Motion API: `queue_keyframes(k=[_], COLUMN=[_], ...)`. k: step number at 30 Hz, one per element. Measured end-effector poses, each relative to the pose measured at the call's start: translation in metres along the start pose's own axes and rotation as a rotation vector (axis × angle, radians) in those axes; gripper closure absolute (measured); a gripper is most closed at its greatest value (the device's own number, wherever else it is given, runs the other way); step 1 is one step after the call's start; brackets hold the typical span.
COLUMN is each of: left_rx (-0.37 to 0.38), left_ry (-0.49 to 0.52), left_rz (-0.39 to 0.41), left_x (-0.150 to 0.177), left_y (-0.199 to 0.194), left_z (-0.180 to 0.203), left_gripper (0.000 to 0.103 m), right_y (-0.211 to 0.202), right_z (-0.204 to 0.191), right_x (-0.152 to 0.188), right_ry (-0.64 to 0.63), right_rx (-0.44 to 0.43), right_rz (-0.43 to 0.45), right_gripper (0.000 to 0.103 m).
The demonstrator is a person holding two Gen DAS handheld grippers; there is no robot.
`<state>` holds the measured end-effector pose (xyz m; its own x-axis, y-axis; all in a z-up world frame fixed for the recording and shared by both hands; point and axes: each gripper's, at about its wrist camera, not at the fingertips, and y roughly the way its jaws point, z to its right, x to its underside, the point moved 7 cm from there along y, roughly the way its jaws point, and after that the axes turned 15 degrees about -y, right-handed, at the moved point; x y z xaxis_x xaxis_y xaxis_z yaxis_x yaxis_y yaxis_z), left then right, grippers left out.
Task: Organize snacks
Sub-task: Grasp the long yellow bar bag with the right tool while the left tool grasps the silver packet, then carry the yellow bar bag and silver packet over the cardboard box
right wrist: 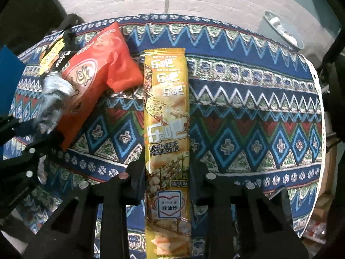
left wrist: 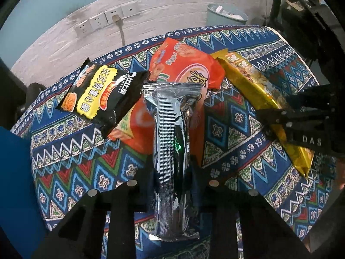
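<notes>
Left gripper (left wrist: 172,172) clamped on long silver foil snack pack (left wrist: 171,151), black fingers (left wrist: 148,172) pressing both its sides; pack runs straight ahead from the gripper, far end over the puffy orange-red snack bag (left wrist: 187,69). Ahead-left of the gripper, black-and-yellow snack packet (left wrist: 97,95) leans on the orange-red bag. All on bench with blue zigzag-patterned woven cloth (left wrist: 86,161).

Right gripper (right wrist: 167,172) closed on long yellow-gold chip sleeve (right wrist: 167,112), fingers (right wrist: 138,172) tight against both edges about midway down its length. Sleeve extends straight ahead from the gripper over the cloth. Ahead-left of it the orange-red bag, touching the sleeve's far end; the silver pack beyond that, blurred.

Past bench edge: pale wall with row of white sockets (left wrist: 107,19), grey bin (left wrist: 226,15).
</notes>
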<state>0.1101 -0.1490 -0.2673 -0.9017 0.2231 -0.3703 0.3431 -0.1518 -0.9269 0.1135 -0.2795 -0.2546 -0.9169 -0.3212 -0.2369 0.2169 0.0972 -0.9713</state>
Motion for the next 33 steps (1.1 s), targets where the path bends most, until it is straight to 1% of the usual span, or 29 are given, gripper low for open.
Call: queue_keyframes(k=[2,7,16,24,33], left_rx=[0.000,-0.001,-0.001,-0.025,-0.036], left_ry=[0.002,0.008,-0.028,-0.050,-0.082], left_rz=[0.008,0.025,0.066,0.101,0.155], left_x=[0.003,0.009,0.012,0.015,0.015], left_y=[-0.005,-0.020,-0.057,-0.086,-0.122], left_z=[-0.001,-0.003,-0.014,-0.024,-0.034], left_gripper=[0.075,0.075,0.075,0.075,0.075], right_y=[-0.007,-0.017,-0.052,-0.083,-0.118], right_z=[-0.004,0.002,-0.013,-0.015,-0.037], right_x=[0.006,0.011,0.013,0.006,-0.006], right_ry=[0.005,0.025,0.000,-0.030,-0.086], right_rx=[-0.003,-0.001,0.007,-0.002,-0.020], right_rz=[-0.009,-0.016,0.014,0.081,0.152], right_gripper=[0.073,0.073,0.073,0.073,0.073])
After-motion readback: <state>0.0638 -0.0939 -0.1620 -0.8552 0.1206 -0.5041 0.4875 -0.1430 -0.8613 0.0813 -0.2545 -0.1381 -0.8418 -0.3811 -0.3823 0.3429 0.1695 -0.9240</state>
